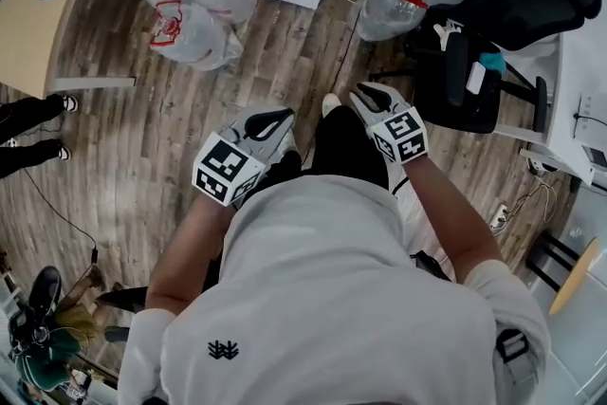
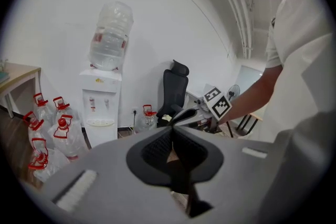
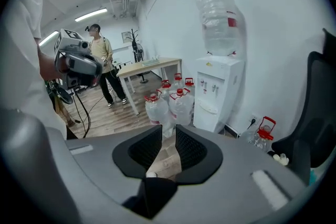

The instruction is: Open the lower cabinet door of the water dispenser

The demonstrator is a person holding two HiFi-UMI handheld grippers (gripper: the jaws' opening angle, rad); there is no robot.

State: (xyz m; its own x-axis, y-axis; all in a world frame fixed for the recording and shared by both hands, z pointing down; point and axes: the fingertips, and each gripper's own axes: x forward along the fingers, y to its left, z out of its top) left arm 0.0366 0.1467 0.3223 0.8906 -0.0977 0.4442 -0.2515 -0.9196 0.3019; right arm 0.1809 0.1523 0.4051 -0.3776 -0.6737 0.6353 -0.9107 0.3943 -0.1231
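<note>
**A:** While both grippers hang over the floor, how do the fingers stand?

**B:** On the left gripper (image 2: pixel 172 129) the fingers (image 2: pixel 157 148) are pressed together at the tips, with nothing between them. On the right gripper (image 3: pixel 168 129) the fingers (image 3: pixel 145 149) are spread. Only the wooden floor (image 1: pixel 142 128) shows through the gap, so that gripper holds nothing either.

**A:** And the water dispenser?

**B:** The water dispenser (image 2: pixel 100 105) stands white against the far wall, well apart from both grippers. A big clear bottle (image 2: pixel 110 34) sits upside down on its top. Its lower cabinet door (image 2: pixel 101 135) looks shut and neither gripper touches it.

**A:** What is around it?

**B:** A cluster of clear jugs (image 2: pixel 52 128) with red caps and handles sits on the floor just to its left. A single jug (image 2: pixel 146 118) stands to its right, between it and a black office chair (image 2: pixel 173 92). A pale wooden table (image 1: pixel 38 5) lies further left, and a person (image 3: pixel 102 55) stands beside it.
</note>
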